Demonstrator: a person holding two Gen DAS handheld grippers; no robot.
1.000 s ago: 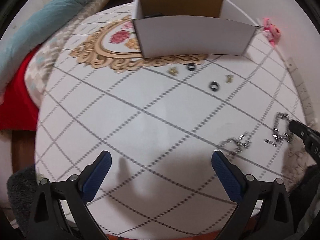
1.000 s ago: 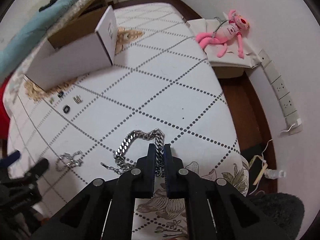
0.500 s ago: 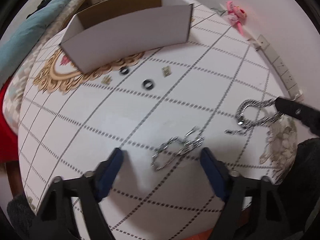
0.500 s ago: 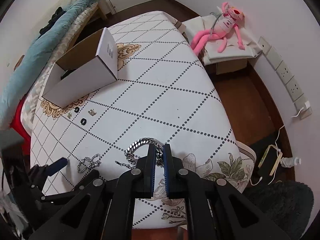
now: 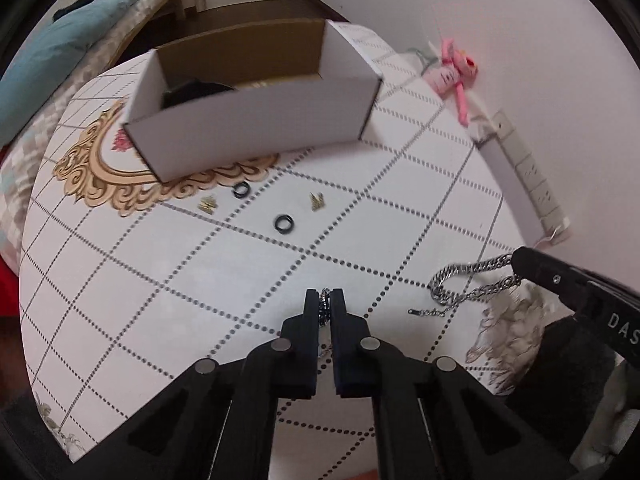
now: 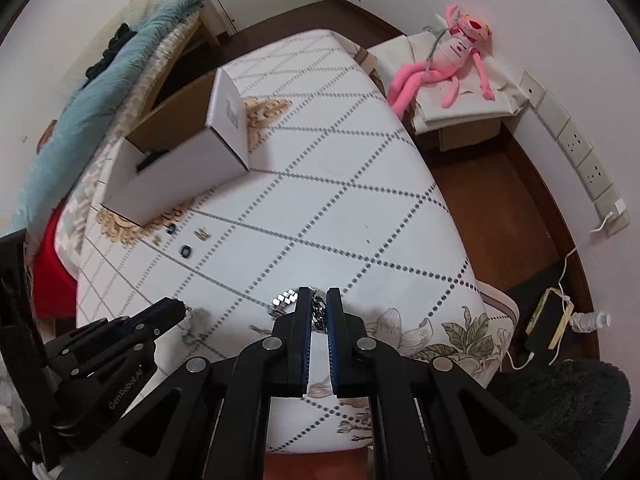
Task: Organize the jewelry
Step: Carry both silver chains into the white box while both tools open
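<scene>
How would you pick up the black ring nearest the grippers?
Judging by its pose, the black ring lies flat on the tablecloth with space around it. A hand-held gripper would best come straight down from above, one finger outside the band, one in the hole, pinching the near side of the rim.

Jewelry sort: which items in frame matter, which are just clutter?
Job items:
left gripper, shut on thin silver chain
right gripper, shut on chunky silver curb chain
two black rings
two gold pieces
white cardboard box

Clutter:
pink plush toy
teal blanket
</scene>
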